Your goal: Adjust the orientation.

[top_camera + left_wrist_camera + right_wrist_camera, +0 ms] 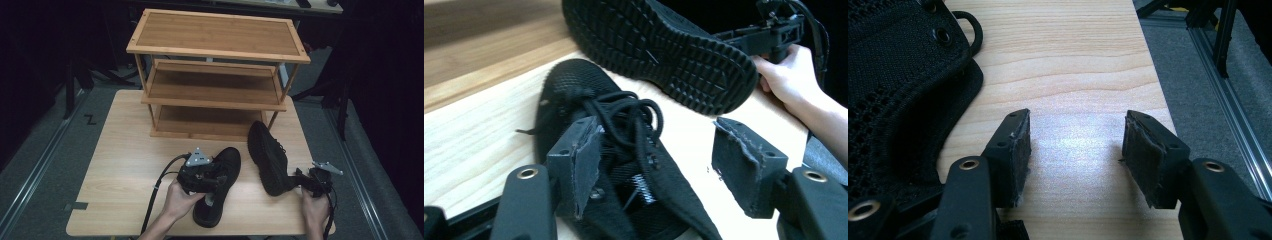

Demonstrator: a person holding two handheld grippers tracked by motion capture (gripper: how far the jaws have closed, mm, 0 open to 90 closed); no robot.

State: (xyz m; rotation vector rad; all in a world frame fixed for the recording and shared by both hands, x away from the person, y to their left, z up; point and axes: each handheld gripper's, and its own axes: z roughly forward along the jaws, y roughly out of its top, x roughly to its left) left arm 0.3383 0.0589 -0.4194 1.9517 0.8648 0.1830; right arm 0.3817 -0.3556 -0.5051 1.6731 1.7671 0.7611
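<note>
High view: we judge shelving the shoes is pending. Left claw gapes over the near shoe; right claw gapes empty beside the tilted shoe, both before the rack. Next, clamp a collar.

No words, brand names or numbers can be read anywhere. One dark mark shaped like a Z sits on the grey floor, far off to the left of the left hand-held gripper.
</note>
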